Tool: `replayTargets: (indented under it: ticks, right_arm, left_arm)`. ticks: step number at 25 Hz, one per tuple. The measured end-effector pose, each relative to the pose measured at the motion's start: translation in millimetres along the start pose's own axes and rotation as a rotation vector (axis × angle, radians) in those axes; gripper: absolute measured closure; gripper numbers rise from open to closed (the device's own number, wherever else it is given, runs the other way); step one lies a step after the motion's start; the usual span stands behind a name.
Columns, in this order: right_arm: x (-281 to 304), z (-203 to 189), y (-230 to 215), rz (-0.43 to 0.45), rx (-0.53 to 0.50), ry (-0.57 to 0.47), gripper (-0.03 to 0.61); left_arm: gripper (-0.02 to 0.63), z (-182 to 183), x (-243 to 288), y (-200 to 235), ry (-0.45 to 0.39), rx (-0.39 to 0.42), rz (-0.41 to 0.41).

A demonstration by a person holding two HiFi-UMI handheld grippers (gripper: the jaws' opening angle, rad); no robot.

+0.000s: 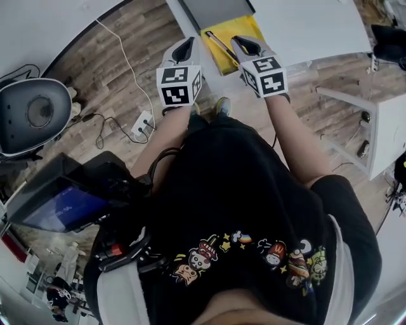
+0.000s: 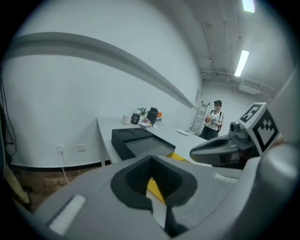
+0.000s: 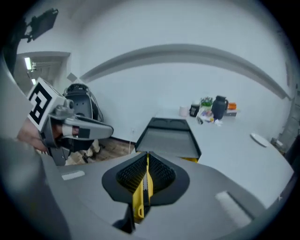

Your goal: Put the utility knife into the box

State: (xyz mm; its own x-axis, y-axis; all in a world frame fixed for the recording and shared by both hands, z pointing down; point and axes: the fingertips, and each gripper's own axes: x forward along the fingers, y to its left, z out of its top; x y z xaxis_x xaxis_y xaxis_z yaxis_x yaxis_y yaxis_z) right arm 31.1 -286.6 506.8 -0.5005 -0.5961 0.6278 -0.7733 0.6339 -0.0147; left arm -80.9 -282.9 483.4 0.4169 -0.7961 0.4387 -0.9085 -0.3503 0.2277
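My right gripper (image 3: 146, 161) is shut on the yellow utility knife (image 3: 142, 187), which stands on edge between the black pads. In the head view the knife (image 1: 221, 46) pokes out leftward from the right gripper (image 1: 241, 44) over a yellow mat (image 1: 244, 28). The dark grey open box (image 3: 168, 136) lies just beyond, on the white table; the head view shows the same box (image 1: 212, 11) at the top edge. My left gripper (image 2: 152, 176) is shut with nothing in it, held at the table's near corner beside the box (image 2: 140, 145). The left gripper (image 1: 184, 51) hangs level with the right.
The white table (image 1: 304, 25) runs back to a wall, with bottles and cups (image 3: 211, 110) at its far end. A person (image 2: 213, 119) stands in the distance. On the wood floor are a power strip (image 1: 143, 124), a round grey machine (image 1: 35, 114) and a white shelf unit (image 1: 380, 133).
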Motion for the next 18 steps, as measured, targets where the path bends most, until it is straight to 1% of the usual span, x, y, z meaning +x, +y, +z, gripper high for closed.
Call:
replayTargets:
  ticks: [1,4,7,9,12,18]
  right_arm:
    - [-14,13,-3,-0.014,0.002,-0.061,0.553]
    - [-52,46,-11,-0.055,0.007,-0.211,0.558]
    - [-77,68,-14,-0.106,-0.001,-0.314,0.558]
    - [-83,80,-16,-0.133,0.001,-0.369,0.558]
    - [-83,88,-15,-0.152,0.014,-0.418,0.558]
    - [-92,88,-13,-0.167,0.013,-0.439,0.558]
  left_arm:
    - [0.612,9,-2,-1,-0.015,0.013,-0.004]
    - [0.612,40,-10,-9,-0.069,0.079,-0.019]
    - [0.614,68,-19,-22,-0.128,0.163,-0.03]
    - [0.612,81,-21,-29,-0.162,0.2,-0.04]
    - [0.614,88,-24,-36,-0.19,0.234,-0.062]
    - [0.614,94,-38,-39,-0.212,0.263,-0.065]
